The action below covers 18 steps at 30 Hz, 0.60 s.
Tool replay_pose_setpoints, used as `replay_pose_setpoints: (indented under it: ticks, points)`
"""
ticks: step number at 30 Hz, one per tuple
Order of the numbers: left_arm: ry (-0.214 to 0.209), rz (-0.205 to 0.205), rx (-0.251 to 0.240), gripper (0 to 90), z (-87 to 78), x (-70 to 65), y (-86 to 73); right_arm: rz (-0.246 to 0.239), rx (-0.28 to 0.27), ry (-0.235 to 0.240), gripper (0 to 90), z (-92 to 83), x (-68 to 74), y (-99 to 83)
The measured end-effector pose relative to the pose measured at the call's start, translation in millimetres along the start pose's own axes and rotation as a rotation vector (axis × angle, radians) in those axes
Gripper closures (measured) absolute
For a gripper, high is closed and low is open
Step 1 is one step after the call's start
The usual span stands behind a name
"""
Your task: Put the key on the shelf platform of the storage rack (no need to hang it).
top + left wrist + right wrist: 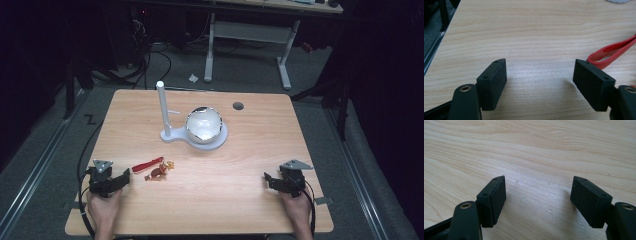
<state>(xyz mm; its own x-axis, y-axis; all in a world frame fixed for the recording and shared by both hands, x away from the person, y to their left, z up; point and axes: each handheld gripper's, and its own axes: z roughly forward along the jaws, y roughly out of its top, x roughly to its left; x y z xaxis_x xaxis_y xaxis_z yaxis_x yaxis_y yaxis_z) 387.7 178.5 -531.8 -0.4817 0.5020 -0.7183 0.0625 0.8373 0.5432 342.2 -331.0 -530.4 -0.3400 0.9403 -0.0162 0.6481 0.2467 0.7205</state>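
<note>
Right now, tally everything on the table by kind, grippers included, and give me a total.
Grippers: 2, the left gripper and the right gripper, both open with nothing between the jaws
White stand with post: 1
Shiny bowl: 1
Red strap: 1
Small figure toy: 1
Total: 6

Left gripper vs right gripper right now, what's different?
The left gripper sits beside a red strap and small toy; the right gripper has bare table around it. In its own view, the left's jaw nearly touches the strap; the right's jaws frame wood. Both are open, empty, resting low.
</note>
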Motion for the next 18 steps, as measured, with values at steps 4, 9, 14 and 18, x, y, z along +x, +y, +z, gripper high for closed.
replay_pose_setpoints:
  ticks: [4,9,14,18]
  points:
    - [-0.004,0.008,0.006,27.3,-4.1,-0.2,2.4,0.000,0.000,0.000,28.9,0.0,0.0,0.0]
    - [-0.038,0.008,0.007,26.9,-11.2,-1.3,5.7,0.000,0.000,-0.001,28.9,0.0,0.1,0.0]
    - [-0.054,-0.009,0.011,26.8,-20.4,-4.1,10.0,0.000,0.000,0.000,28.9,0.0,0.1,0.0]
    - [-0.073,-0.004,0.013,26.7,-26.0,-7.8,9.6,0.000,0.000,0.000,28.9,0.0,0.0,0.0]
